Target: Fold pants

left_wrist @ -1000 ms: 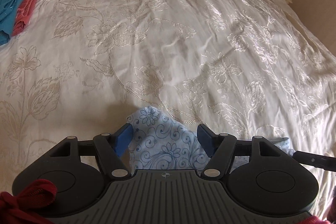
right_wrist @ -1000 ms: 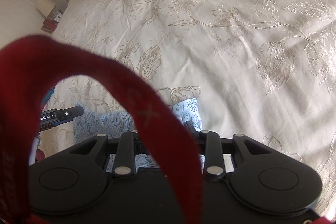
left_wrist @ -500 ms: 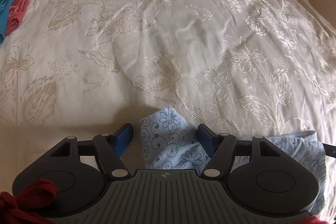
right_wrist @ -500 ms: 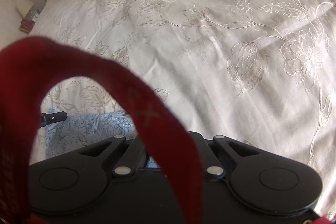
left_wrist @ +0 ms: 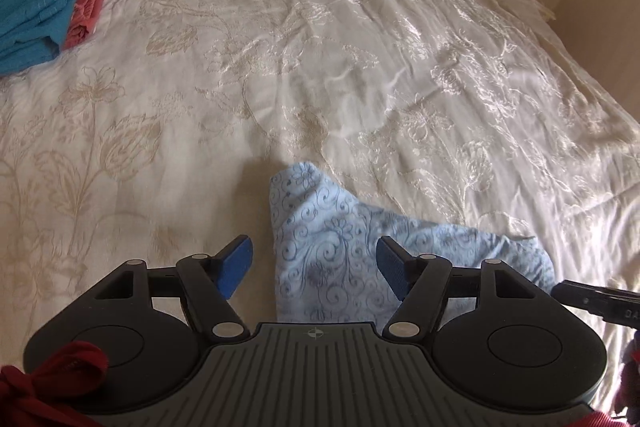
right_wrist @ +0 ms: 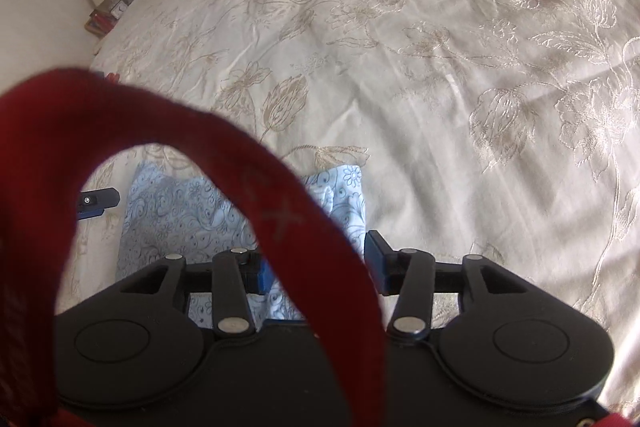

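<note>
Pants (left_wrist: 340, 259) folded near bedspread (left_wrist: 320, 47) edge, apparently, open room beyond

Right tongs let go
Right tongs (right_wrist: 320, 267) were shut, jaws now opening over pants (right_wrist: 176, 215); left tongs (left_wrist: 314, 267) pulled back, more cloth visible.

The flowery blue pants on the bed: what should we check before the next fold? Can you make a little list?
1. Blue pants lying on the bedspread: ok.
2. Left gripper open, pads not pressing the cloth: ok.
3. Right gripper jaws opening, cloth under them, not pinched: ok.
4. Pants edges lined up and flat: not ok, one corner pokes out.
5. Right view clear: not ok, a red strap covers it.
6. Folded clothes pile out of the way: ok.
</note>
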`<state>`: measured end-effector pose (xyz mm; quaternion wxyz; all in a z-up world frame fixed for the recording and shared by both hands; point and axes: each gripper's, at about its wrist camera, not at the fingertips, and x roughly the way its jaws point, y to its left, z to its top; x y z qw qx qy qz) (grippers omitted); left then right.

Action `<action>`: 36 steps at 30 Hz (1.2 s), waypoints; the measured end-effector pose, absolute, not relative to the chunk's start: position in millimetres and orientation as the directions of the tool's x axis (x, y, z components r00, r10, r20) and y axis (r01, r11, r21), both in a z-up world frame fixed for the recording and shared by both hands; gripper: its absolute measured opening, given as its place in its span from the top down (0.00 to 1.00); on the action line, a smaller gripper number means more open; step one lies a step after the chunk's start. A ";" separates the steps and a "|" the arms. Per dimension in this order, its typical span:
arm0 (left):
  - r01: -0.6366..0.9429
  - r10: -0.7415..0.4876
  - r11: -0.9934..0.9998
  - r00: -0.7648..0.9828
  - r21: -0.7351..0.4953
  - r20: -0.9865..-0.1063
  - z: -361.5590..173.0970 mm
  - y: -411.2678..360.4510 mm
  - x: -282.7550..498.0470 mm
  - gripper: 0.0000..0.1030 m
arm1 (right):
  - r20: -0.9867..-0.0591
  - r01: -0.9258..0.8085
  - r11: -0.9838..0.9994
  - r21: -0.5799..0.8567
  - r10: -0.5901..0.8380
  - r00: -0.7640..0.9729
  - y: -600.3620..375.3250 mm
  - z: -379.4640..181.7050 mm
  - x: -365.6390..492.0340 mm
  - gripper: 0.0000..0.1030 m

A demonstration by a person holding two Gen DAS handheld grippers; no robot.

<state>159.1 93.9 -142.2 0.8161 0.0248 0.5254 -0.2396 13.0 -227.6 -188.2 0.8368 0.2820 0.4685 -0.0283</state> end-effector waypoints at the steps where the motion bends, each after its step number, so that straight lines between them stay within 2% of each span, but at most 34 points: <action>1: 0.412 -0.361 0.886 0.326 -0.213 -0.874 -144.3 96.0 152.7 0.35 | -0.802 0.303 0.842 0.447 0.226 0.554 -225.6 -189.7 12.2 0.45; 7: 0.397 -0.340 0.893 0.282 -0.214 -0.897 -156.5 101.2 123.2 0.34 | -0.829 0.298 0.855 0.426 0.236 0.508 -215.9 -200.4 6.0 0.41; 9: 0.395 -0.328 0.895 0.270 -0.207 -0.905 -160.2 100.0 118.7 0.34 | -0.837 0.308 0.853 0.422 0.235 0.495 -216.6 -202.8 5.6 0.36; 15: 0.408 -0.310 0.889 0.203 -0.207 -0.929 -178.6 87.8 118.5 0.33 | -0.851 0.301 0.858 0.415 0.249 0.463 -216.1 -209.8 10.6 0.34; 17: 0.428 -0.323 0.874 0.156 -0.231 -0.933 -189.6 81.5 125.9 0.25 | -0.851 0.300 0.857 0.419 0.256 0.459 -216.2 -211.3 12.9 0.33; 19: 0.442 -0.316 0.865 0.111 -0.238 -0.942 -198.8 76.7 133.1 0.23 | -0.851 0.296 0.857 0.421 0.260 0.455 -215.0 -212.8 15.3 0.33; 27: 0.456 -0.315 0.859 0.112 -0.233 -0.942 -204.3 69.4 136.1 0.13 | -0.855 0.285 0.863 0.418 0.267 0.444 -211.6 -216.2 20.8 0.30; 31: 0.430 -0.313 0.871 0.112 -0.238 -0.943 -208.6 64.5 137.2 0.01 | -0.856 0.291 0.858 0.423 0.273 0.440 -211.4 -218.9 22.3 0.27; 36: 0.392 -0.264 0.898 0.123 -0.197 -0.957 -211.5 54.9 139.9 0.01 | -0.857 0.287 0.859 0.423 0.277 0.434 -209.1 -222.3 24.6 0.23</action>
